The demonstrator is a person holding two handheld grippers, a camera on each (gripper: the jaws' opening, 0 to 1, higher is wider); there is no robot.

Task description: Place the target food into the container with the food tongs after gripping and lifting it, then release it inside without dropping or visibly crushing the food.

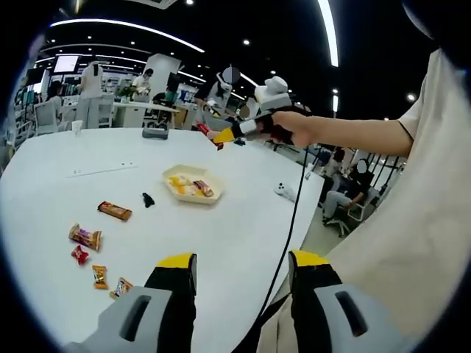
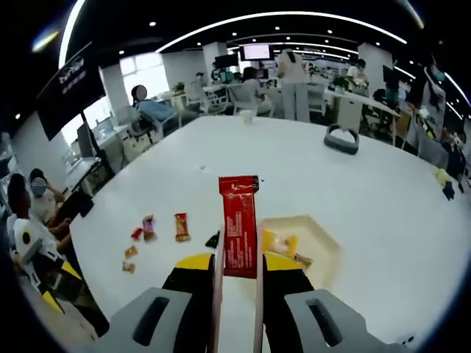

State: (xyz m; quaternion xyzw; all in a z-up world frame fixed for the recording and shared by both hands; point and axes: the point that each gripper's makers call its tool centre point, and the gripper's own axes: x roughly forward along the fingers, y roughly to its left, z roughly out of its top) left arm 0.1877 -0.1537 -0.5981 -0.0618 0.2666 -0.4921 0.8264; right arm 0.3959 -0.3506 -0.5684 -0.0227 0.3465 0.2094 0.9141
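In the right gripper view my right gripper is shut on pale food tongs, which pinch a red snack bar held upright above the white table. The cream container, with some food in it, lies just below and to the right of the bar. The left gripper view shows a hand holding the right gripper high over the table, with the red bar at the tongs' tip, beyond the container. My left gripper stands open near the table's edge, nothing between its jaws.
Several wrapped snacks lie loose on the table: a brown bar, a striped packet and small candies. A small black piece sits beside the container. A cable hangs over the table edge. A grey object rests far back.
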